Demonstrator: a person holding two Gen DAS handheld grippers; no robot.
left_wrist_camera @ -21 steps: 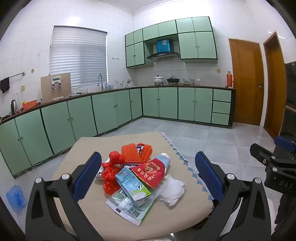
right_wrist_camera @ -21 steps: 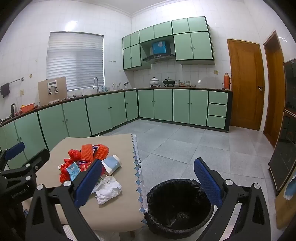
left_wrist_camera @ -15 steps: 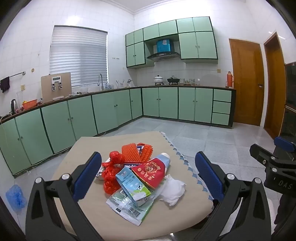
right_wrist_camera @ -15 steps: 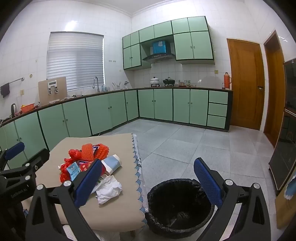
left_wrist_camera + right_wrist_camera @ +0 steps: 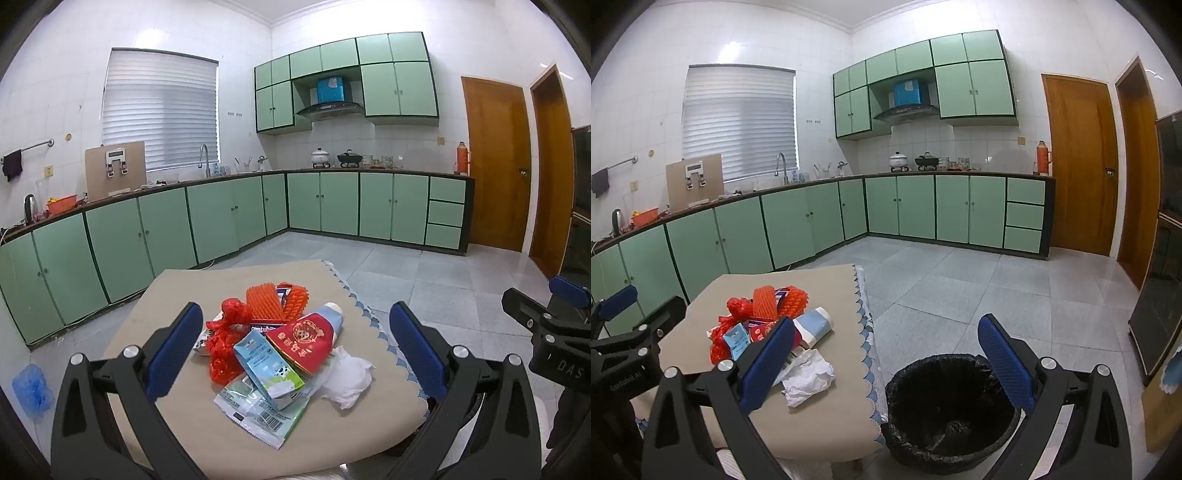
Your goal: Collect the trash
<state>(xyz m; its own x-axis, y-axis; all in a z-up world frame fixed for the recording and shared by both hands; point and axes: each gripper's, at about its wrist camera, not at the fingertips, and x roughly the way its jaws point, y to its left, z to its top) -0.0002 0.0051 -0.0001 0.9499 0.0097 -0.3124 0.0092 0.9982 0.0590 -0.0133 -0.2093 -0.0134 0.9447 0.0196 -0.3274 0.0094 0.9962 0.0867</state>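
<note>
A heap of trash lies on a small table point(image 5: 177, 284) with a beige cloth: a blue milk carton point(image 5: 267, 363), a red and blue pouch point(image 5: 308, 338), crumpled white tissue point(image 5: 349, 376), red net bag point(image 5: 221, 343), orange foam netting point(image 5: 262, 304) and a clear wrapper point(image 5: 258, 411). My left gripper point(image 5: 295, 347) hovers open in front of the heap, nothing between its fingers. My right gripper point(image 5: 886, 354) is open too, above the gap between the table and a black-lined trash bin point(image 5: 949, 406). The tissue point(image 5: 809, 376) lies near the table's right edge.
Green kitchen cabinets point(image 5: 229, 218) run along the left and back walls. Grey floor tiles point(image 5: 960, 288) lie beyond the table. Wooden doors point(image 5: 1078, 162) stand at the right. A blue object point(image 5: 31, 384) lies on the floor left of the table.
</note>
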